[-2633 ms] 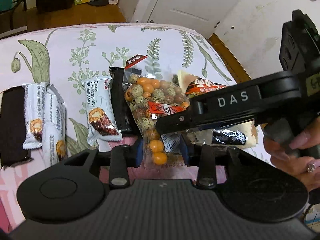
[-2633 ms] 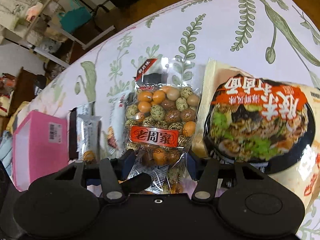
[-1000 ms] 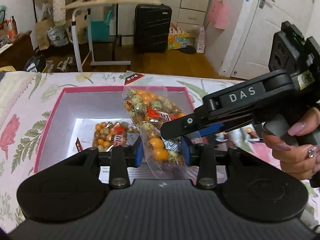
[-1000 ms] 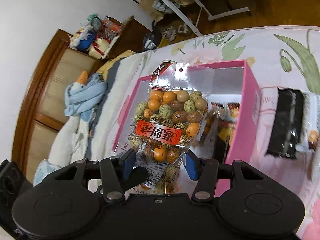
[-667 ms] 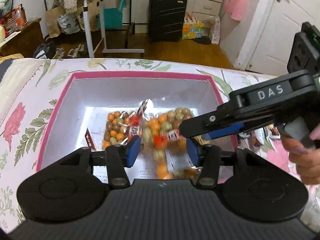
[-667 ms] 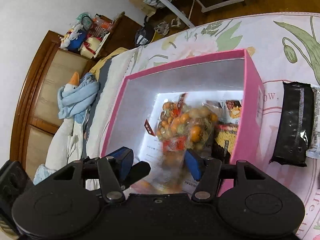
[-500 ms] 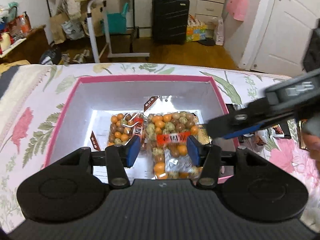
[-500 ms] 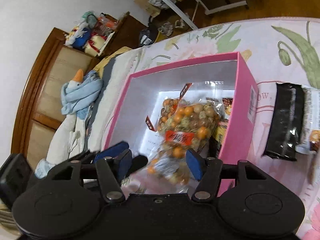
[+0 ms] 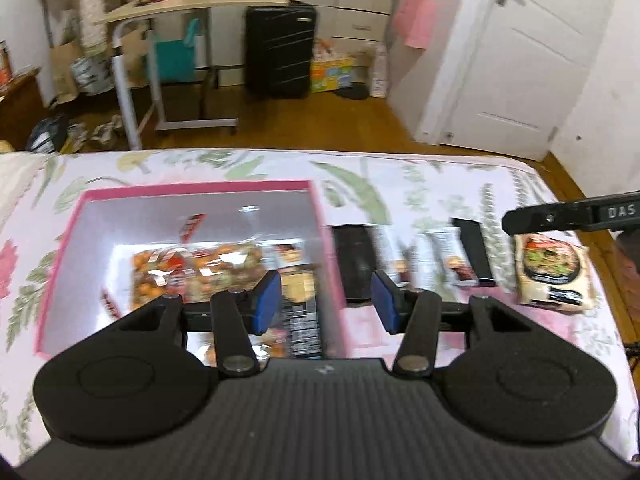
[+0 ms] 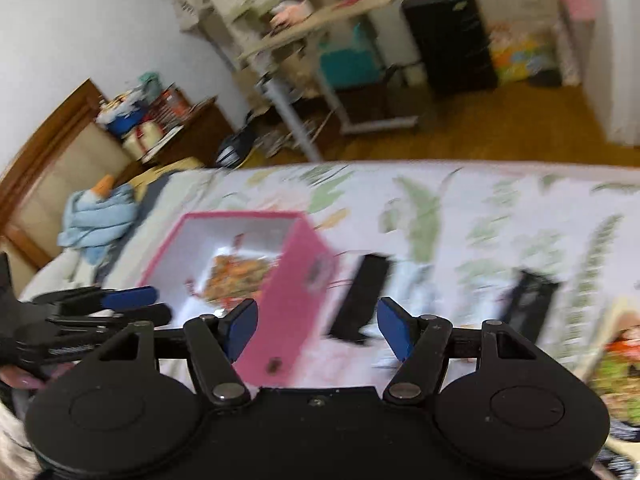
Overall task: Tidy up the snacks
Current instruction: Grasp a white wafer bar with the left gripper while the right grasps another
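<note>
The pink box (image 9: 192, 189) stands on the flowered bedspread. Two clear bags of mixed nuts (image 9: 200, 264) lie inside it. My left gripper (image 9: 326, 302) hangs over the box's right wall, its jaws closing with nothing between them. My right gripper (image 10: 316, 330) is above the box's pink side (image 10: 288, 312) and a black packet (image 10: 362, 296), its jaws opening and empty. Its finger (image 9: 560, 219) reaches in at the right of the left wrist view. The nuts (image 10: 236, 276) also show in the right wrist view, blurred.
Right of the box lie a black packet (image 9: 354, 264), white snack bars (image 9: 440, 256), another black packet (image 9: 474, 252) and a noodle packet (image 9: 550, 270). Beyond the bed's far edge are wooden floor, a rolling table (image 9: 192, 4) and a black suitcase (image 9: 280, 52).
Both grippers carried the nut bag over the pink box and let go; it dropped beside the other bag. Both have since swung right, the right one farther.
</note>
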Available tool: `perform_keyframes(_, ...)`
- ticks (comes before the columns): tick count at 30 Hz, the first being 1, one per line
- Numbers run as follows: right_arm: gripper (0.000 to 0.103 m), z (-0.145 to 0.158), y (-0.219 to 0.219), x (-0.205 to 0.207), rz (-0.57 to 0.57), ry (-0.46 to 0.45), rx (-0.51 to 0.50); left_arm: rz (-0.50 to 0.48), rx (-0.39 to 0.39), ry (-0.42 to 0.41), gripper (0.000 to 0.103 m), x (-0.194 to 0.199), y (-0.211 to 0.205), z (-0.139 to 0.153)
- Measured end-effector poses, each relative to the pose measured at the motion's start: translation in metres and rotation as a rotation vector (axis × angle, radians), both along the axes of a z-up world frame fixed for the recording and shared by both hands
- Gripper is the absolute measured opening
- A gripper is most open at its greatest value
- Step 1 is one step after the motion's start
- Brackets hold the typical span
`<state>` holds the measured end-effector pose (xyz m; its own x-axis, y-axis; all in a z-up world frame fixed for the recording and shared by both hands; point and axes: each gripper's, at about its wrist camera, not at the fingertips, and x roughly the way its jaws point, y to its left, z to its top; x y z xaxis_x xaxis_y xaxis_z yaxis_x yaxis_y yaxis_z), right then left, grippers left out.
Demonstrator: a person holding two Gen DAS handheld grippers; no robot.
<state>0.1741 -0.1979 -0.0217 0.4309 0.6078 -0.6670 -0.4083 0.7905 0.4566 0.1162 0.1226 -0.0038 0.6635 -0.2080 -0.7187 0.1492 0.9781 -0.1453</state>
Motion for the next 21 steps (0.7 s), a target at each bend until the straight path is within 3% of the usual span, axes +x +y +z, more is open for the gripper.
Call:
perform_keyframes(8, 0.071, -0.028, -0.054, -0.013, -0.161, -0.135, -0.007, -0.117, -0.01, 0.016, 0.044, 0.018, -0.078, -0.023)
perform_keyframes(11, 0.059, -0.046, -0.06, -0.001, -0.173, -0.105, 0.007, -0.138, 0.023, 0.01, 0.041, 0.029, -0.107, -0.041)
perform_keyframes(14, 0.053, -0.067, -0.059, 0.015, -0.153, -0.043, 0.028, -0.153, 0.053, 0.006, 0.037, 0.043, -0.131, -0.064)
perform_keyframes(21, 0.049, -0.115, -0.035, 0.036, -0.095, -0.051, -0.076, -0.11, 0.09, 0.072, 0.036, 0.084, -0.154, -0.124)
